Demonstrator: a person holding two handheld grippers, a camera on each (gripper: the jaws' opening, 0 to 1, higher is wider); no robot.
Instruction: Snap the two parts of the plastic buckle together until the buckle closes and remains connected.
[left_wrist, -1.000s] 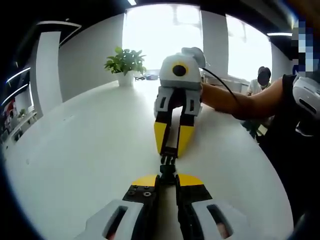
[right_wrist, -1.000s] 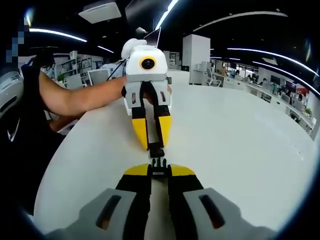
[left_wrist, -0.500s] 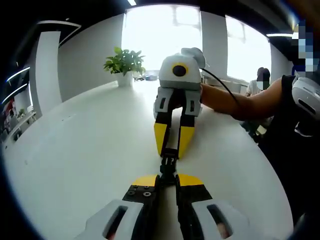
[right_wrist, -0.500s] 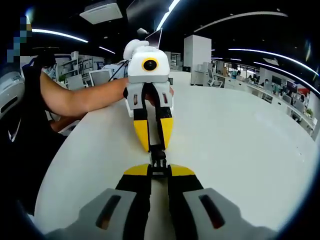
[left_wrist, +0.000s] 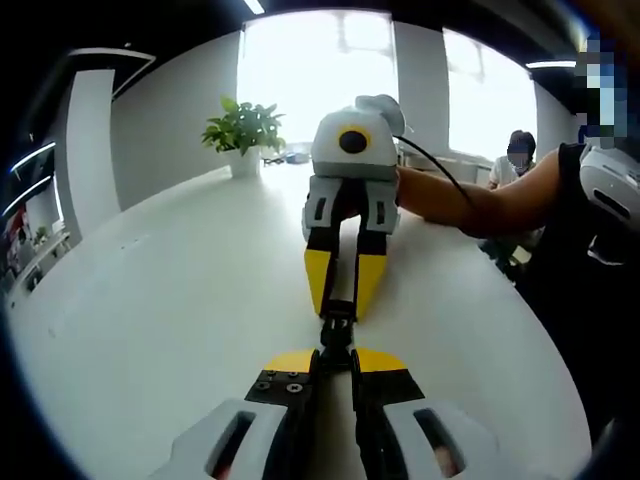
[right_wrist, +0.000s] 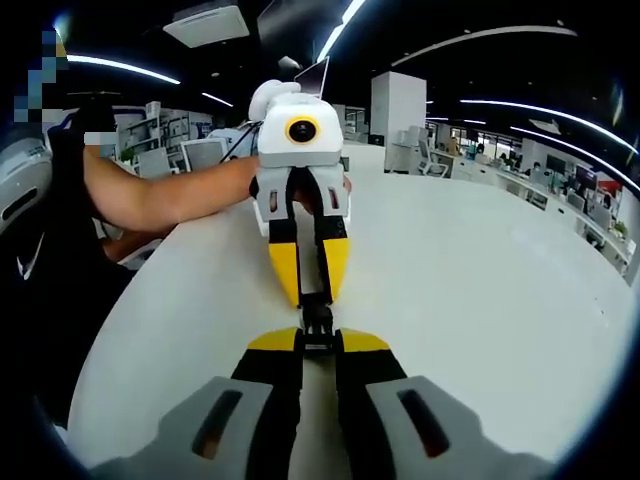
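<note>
Buckle halves, small, light and stiff, are pinched end to end between left gripper and right gripper, both clamped shut; each half is best held by its rear.

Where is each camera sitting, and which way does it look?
Left gripper view: rides the left gripper, facing the right gripper, a potted plant and bright windows; the person's forearm shows.
Right gripper view: rides the right gripper, facing the left gripper and office desks; a forearm shows.
Shared: black buckle, white table.
</note>
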